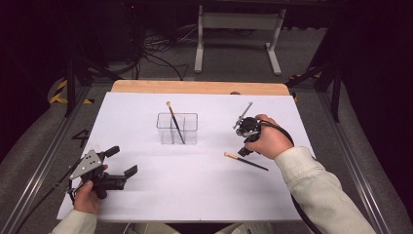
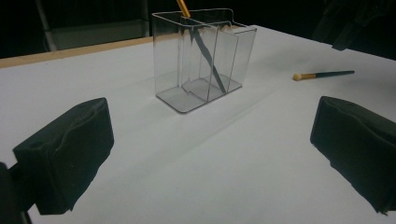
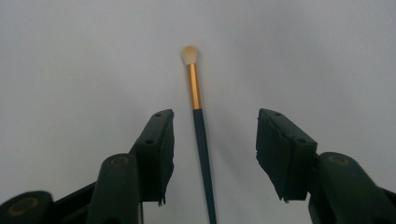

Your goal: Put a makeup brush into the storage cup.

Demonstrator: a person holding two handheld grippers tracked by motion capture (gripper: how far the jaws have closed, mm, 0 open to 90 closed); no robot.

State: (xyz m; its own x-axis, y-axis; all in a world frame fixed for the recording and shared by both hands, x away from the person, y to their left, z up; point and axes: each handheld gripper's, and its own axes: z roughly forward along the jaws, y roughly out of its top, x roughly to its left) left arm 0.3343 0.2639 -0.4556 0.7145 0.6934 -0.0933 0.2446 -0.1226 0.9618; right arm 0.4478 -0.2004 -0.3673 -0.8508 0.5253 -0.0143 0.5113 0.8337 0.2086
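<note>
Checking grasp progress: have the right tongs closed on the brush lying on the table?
No, the right tongs stand open, with the brush untouched between their jaws.

Two brushes: one brush lies at four o'clock, one brush stands inside. One clear holder. Two grippers.

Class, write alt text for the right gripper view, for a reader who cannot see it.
A makeup brush with a dark handle, gold ferrule and pale tip lies on a white table, running up between the open black jaws of the right gripper, which do not touch it.
</note>
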